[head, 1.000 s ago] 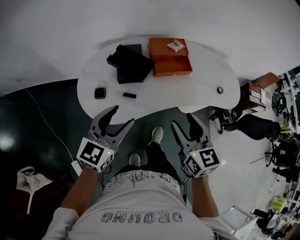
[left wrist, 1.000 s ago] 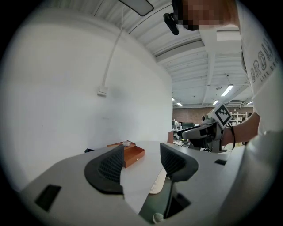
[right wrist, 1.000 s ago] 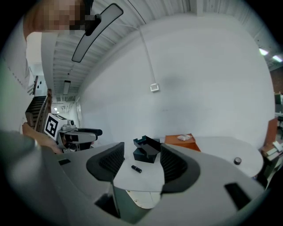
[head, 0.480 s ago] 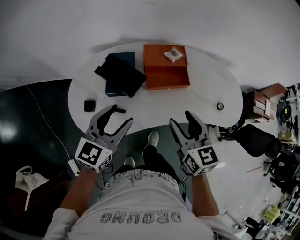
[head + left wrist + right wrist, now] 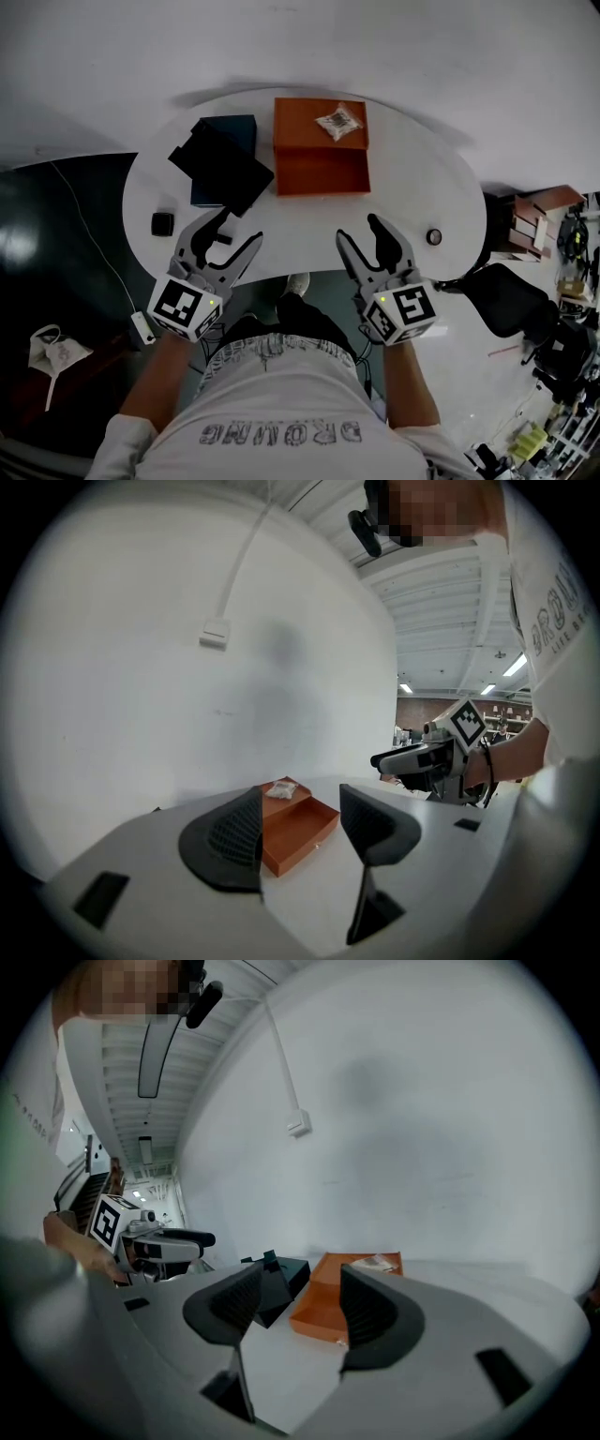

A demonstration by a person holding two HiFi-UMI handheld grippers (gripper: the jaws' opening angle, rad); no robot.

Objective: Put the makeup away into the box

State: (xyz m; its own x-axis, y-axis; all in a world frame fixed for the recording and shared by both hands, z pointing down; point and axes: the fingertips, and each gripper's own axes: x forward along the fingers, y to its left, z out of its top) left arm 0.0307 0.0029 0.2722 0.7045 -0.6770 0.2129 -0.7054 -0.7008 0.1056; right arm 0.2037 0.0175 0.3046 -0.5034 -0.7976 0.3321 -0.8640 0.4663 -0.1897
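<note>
Orange box (image 5: 322, 171) lies open at the far middle of the white table (image 5: 412, 192), makeup near the front edge, a square compact (image 5: 162, 223) left and a round pot (image 5: 433, 236) right; left gripper (image 5: 239, 228) and right gripper (image 5: 359, 230) hover with jaws apart and empty, so likely the reach-in stage, with one piece to be straddled and clamped next.

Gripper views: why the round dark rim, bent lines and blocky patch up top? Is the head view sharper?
Left gripper view: wide-angle lens, hence dark corners and curved ceiling lines; the mosaic patch was added to hide a face. Right gripper view: the same. Head view: also bowed, but the orange box on the white table looks sharp and evenly lit.
</note>
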